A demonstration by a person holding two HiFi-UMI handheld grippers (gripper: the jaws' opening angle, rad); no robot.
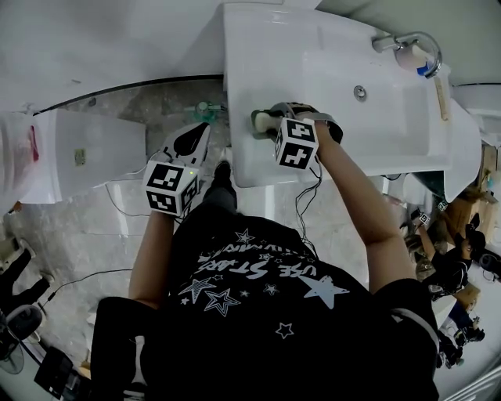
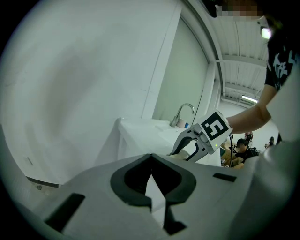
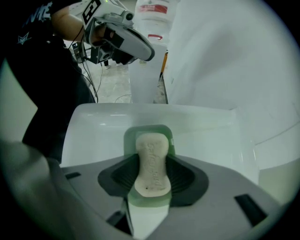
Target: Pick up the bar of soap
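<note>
A beige bar of soap (image 3: 151, 161) lies lengthwise on a green soap dish (image 3: 149, 130) on the front left corner of the white sink (image 1: 376, 117). My right gripper (image 3: 151, 174) straddles the bar, and its dark ribbed pads (image 3: 180, 176) press against the bar's narrow waist on both sides. In the head view the right gripper (image 1: 264, 121) reaches over that corner, where the dish (image 1: 256, 123) shows at its tips. My left gripper (image 1: 203, 131) hangs off the sink's left side above the floor, shut with nothing in it (image 2: 151, 157).
A chrome faucet (image 1: 407, 47) stands at the sink's far right. A white fixture (image 1: 86, 157) sits on the floor to the left, with a white red-labelled container (image 3: 152, 9) beside it. Cables (image 1: 125, 210) trail across the floor. People (image 1: 454, 266) sit at the right edge.
</note>
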